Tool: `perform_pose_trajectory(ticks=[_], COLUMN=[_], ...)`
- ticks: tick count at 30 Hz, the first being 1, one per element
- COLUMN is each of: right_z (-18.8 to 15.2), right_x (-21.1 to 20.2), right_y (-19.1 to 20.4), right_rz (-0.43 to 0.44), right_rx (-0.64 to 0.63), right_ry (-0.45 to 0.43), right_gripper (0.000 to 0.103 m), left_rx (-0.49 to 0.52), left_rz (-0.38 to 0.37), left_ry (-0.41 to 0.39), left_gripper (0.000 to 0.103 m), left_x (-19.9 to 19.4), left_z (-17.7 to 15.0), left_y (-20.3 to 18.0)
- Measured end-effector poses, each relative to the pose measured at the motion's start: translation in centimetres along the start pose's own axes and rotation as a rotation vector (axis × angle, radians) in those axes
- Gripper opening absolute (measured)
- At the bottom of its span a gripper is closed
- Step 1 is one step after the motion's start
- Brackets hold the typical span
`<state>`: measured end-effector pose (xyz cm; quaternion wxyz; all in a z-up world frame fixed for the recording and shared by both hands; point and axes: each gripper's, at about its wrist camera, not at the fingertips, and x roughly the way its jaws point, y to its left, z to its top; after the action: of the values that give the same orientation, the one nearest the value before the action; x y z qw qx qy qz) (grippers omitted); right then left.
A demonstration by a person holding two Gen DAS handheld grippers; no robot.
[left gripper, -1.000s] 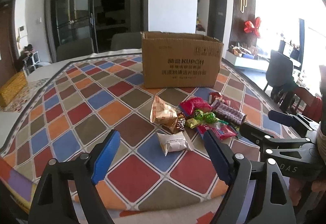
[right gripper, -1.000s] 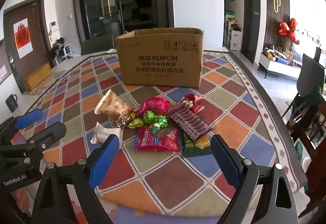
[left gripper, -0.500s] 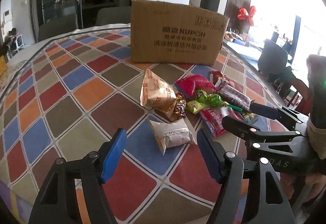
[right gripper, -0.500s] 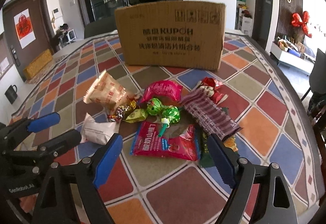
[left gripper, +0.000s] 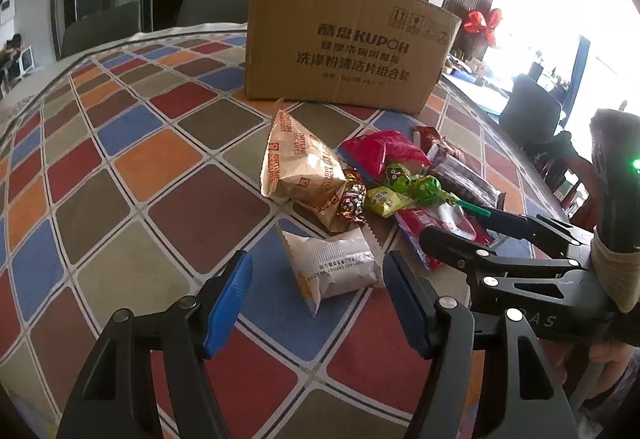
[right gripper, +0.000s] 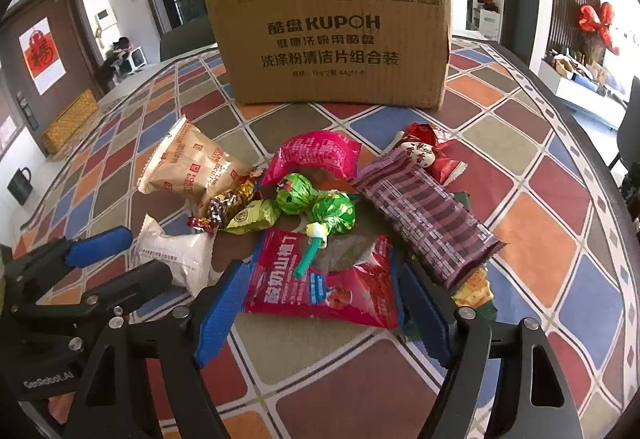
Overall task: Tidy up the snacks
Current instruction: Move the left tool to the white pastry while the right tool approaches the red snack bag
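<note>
A pile of snacks lies on the checkered tablecloth in front of a cardboard box (left gripper: 344,39) (right gripper: 340,35). My left gripper (left gripper: 318,299) is open, its blue pads on either side of a white snack packet (left gripper: 334,267) (right gripper: 176,255). My right gripper (right gripper: 320,309) is open around the near edge of a red hawthorn packet (right gripper: 324,283) (left gripper: 440,231). Behind lie a beige biscuit bag (left gripper: 296,163) (right gripper: 188,163), a pink packet (right gripper: 316,155), two green lollipops (right gripper: 316,205), a purple striped bar (right gripper: 424,219) and small wrapped candies (right gripper: 224,207).
The table's right edge (right gripper: 592,143) curves close to the snacks. A dark chair (left gripper: 528,115) stands beyond it. A black mug (right gripper: 20,183) sits on the floor at left. The right gripper's body (left gripper: 520,263) fills the lower right of the left wrist view.
Both grippers have moved forward and down toward the pile. The left now brackets the white packet and the right brackets the red packet. Both stay open.
</note>
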<state>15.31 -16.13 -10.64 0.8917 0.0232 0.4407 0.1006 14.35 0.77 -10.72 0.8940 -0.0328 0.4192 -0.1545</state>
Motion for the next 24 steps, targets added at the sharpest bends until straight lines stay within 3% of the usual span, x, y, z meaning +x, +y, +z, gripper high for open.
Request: perform_pose_trajectory(ticks=[12,16,24], right_z=[0.2,0.1,-0.1], right_x=[1.1,1.0,0.4], right_y=[0.3,0.6,0.6], right_rz=[-0.011,-0.030,-0.004], right_rx=[-0.012,-0.041,-0.042], right_ry=[0.007,0.004,-0.007], right_gripper=[0.078,0.067,0.054], left_rx=[-0.054,-0.051,-0.059], left_rz=[-0.062,-0.057,-0.057], left_ry=[0.042,0.040,0.033], left_gripper=[0.053,0.040,0.038], left_x=[1.7,1.9,1.8], left_z=[0.5,0.5,0.4], left_y=[0.3,0.2,0.2])
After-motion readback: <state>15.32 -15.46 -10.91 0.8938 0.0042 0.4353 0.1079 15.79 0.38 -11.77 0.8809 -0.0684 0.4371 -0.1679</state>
